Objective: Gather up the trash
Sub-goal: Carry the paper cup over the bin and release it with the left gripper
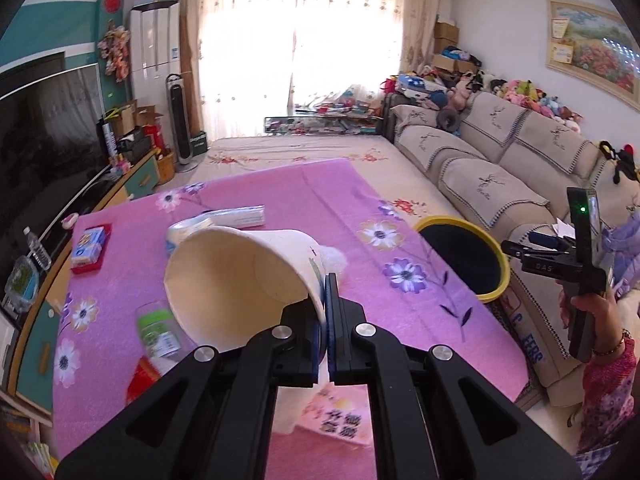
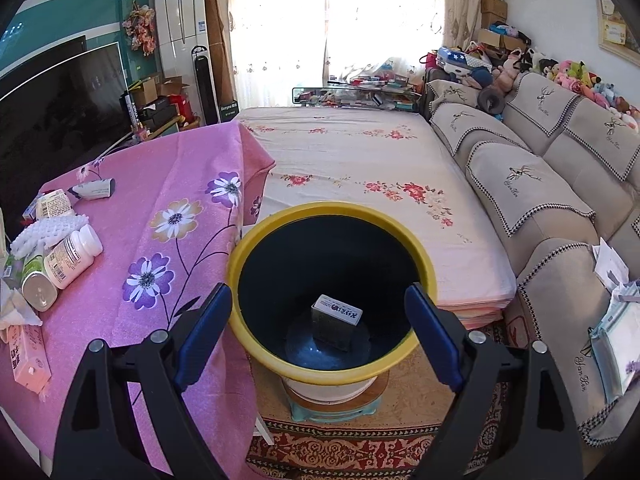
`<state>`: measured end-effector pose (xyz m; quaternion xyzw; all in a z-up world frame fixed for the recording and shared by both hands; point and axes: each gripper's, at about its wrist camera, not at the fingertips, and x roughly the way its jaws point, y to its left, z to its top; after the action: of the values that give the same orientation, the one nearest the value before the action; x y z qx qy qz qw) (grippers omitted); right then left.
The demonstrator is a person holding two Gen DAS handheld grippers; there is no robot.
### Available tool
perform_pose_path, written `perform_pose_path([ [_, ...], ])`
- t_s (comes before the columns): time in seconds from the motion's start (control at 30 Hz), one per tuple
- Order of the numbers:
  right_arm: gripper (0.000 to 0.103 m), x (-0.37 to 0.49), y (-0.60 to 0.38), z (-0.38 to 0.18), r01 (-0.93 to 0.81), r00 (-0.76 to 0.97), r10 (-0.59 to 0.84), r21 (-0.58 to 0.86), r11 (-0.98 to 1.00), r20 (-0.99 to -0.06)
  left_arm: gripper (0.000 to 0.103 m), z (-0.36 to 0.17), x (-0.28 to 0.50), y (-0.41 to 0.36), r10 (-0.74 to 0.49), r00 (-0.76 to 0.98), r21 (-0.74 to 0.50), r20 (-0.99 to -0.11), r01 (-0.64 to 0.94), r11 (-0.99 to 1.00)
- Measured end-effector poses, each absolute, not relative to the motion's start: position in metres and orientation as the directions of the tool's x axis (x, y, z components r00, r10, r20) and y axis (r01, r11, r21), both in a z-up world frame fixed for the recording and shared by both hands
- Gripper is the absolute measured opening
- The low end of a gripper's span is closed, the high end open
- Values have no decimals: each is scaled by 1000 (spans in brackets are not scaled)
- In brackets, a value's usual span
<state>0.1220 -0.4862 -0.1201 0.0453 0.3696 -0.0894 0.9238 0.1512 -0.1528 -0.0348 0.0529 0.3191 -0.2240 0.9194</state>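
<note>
Black linkage arms fill the bottom of the left wrist view, and between them we see the left hand-held gripper (image 1: 327, 320) clamped tight on the wall of a white paper cup (image 1: 240, 276), one blue pad inside the rim and one outside. We see the cup tipped on its side at the centre of the frame, its mouth toward the lower left, raised off the pink flowered surface (image 1: 352, 208). Left of it lie a blue-and-red packet (image 1: 90, 246) and a clear green-labelled bottle (image 1: 158, 330); a roll of tape (image 1: 190, 228) sits just behind the cup. The surface's right edge runs diagonally down to the lower right, and just past it stands the yellow-rimmed bin (image 1: 464, 258), right of the cup and well apart from it. At the far right a hand (image 1: 592, 312) holds the other tool. Open room lies beyond the far edge, over the bed (image 1: 304, 152).

In the right wrist view we see the right hand-held gripper (image 2: 320, 332) spread wide with nothing between its blue pads, hanging over the near rim of the bin (image 2: 256, 236). A small box (image 2: 336, 322) lies on the bin's dark bottom. The surface's draped edge (image 2: 252, 184) falls just left of the bin, touching or nearly so; we cannot tell which. At the left edge lie a white pill bottle (image 2: 74, 256), white foam netting (image 2: 48, 230) and a pink carton (image 2: 30, 354). The sofa (image 2: 560, 184) closes the right side.
</note>
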Motion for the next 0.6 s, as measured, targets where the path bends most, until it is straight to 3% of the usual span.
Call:
perform_pose_path([
  [0.3, 85, 93, -526, -109, 264, 719, -207, -15, 964, -663, 4, -38, 174, -309, -531, 564, -66, -633, 644, 762],
  [0.6, 85, 71, -575, -115, 344, 692, -262, -12, 939, -672, 4, -83, 232, -437, -535, 442, -120, -720, 680, 723],
])
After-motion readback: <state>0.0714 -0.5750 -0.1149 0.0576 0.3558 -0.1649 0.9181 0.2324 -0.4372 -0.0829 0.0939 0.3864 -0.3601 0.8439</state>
